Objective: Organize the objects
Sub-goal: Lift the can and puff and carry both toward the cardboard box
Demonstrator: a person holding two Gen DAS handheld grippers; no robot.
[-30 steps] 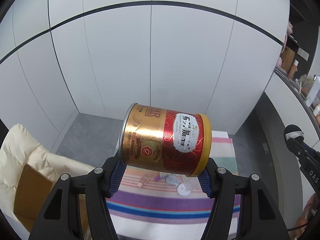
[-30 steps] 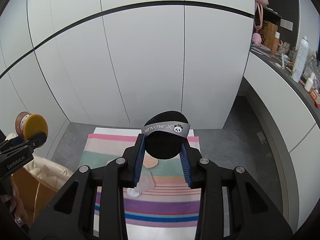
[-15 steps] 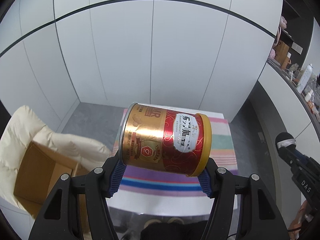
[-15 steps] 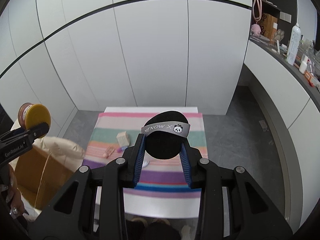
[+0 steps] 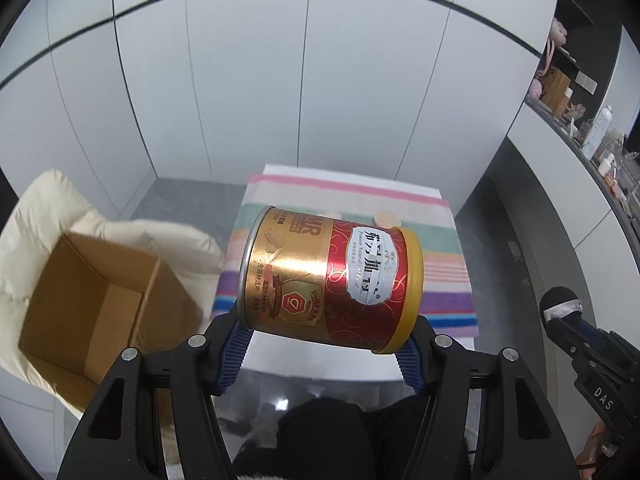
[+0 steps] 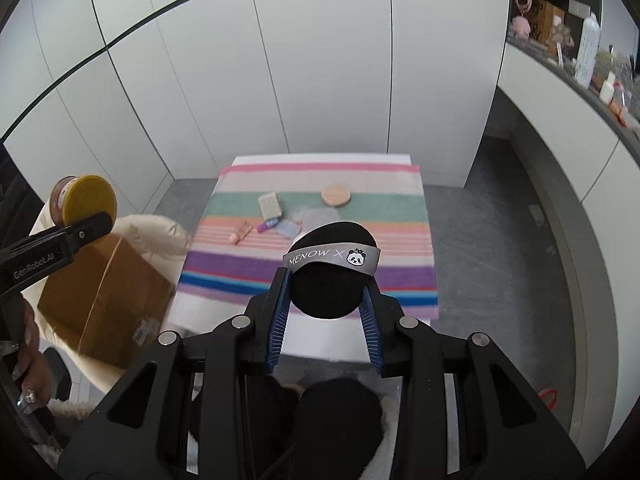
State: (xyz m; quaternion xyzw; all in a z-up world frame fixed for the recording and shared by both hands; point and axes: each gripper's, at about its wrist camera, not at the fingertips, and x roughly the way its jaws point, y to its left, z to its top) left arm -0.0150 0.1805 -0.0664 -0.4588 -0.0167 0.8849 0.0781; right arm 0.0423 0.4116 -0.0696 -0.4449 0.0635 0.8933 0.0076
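Observation:
My left gripper (image 5: 320, 354) is shut on a gold and red can (image 5: 332, 280) with a yellow lid, held on its side above the near table edge; the can also shows at the left of the right wrist view (image 6: 86, 200). My right gripper (image 6: 325, 308) is shut on a black powder puff (image 6: 330, 276) with a grey "MENOW" ribbon; the puff shows at the right of the left wrist view (image 5: 560, 306). An open cardboard box (image 5: 100, 292) sits on a cream cushion to the left of the table, below and left of the can.
A striped cloth (image 6: 400, 240) covers the small table and carries a round tan puff (image 6: 337, 195), a beige block (image 6: 269, 206), a small pink item (image 6: 241, 232) and other small bits. White cupboards stand behind. A counter with bottles (image 6: 586, 50) runs along the right.
Both grippers have risen and pulled back from the table, holding their objects. The table now looks farther and the cardboard box has come fully into view at left.

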